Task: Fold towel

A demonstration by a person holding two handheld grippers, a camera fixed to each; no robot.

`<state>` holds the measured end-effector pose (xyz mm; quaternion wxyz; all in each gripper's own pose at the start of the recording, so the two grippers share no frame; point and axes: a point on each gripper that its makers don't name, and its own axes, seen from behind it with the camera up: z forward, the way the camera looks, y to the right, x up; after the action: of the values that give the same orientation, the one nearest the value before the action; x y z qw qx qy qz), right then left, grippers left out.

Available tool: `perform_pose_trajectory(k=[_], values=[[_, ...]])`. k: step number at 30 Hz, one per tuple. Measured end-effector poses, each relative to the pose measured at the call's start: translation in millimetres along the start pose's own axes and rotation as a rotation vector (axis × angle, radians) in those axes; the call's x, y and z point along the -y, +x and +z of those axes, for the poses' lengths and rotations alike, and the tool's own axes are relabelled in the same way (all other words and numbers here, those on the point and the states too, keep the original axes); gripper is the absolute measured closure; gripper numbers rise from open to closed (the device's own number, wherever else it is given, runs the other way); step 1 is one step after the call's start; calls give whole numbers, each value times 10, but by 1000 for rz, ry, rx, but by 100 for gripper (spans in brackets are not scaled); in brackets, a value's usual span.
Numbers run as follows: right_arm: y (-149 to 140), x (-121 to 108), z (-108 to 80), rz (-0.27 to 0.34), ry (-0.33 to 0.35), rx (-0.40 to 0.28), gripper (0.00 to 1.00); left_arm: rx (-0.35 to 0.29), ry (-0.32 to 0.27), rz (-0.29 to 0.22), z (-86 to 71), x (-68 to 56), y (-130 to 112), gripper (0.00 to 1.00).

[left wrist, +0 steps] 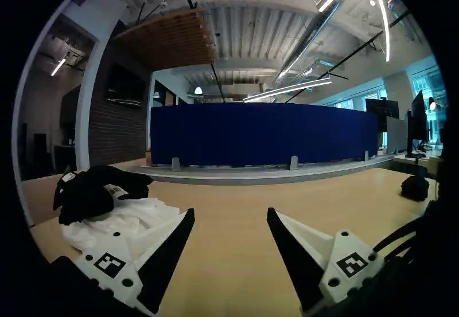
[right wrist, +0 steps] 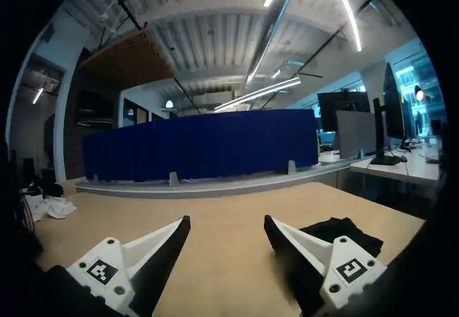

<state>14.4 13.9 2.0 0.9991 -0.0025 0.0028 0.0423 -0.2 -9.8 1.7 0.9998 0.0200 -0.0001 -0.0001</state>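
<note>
Loosely heaped, black towel (left wrist: 97, 194) on white towel (left wrist: 137, 216), long axis unclear, left gripper (left wrist: 230, 211) fingers apart, right gripper (right wrist: 226, 218) fingers apart

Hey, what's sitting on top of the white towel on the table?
A crumpled black cloth lies on the far part of the white towel. How far the towel reaches under it is hidden.

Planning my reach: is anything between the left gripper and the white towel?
Nothing visible. The white towel lies on the wooden table right beside the open left gripper, off to its left. A black cloth is heaped on the towel's far side.
</note>
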Motion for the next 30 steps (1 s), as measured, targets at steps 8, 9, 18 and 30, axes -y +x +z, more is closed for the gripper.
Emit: perform_pose_trajectory(k=[8, 9, 18, 30], values=[[-72, 34, -22, -27, -12, 6, 0, 0, 0, 0, 6, 1, -2, 7], [-83, 41, -26, -30, -12, 7, 0, 0, 0, 0, 7, 0, -1, 7], [-117, 142, -32, -78, 6, 5, 1, 0, 0, 0, 4, -4, -5, 7], [-144, 159, -23, -86, 16, 6, 1, 0, 0, 0, -3, -6, -6, 6]])
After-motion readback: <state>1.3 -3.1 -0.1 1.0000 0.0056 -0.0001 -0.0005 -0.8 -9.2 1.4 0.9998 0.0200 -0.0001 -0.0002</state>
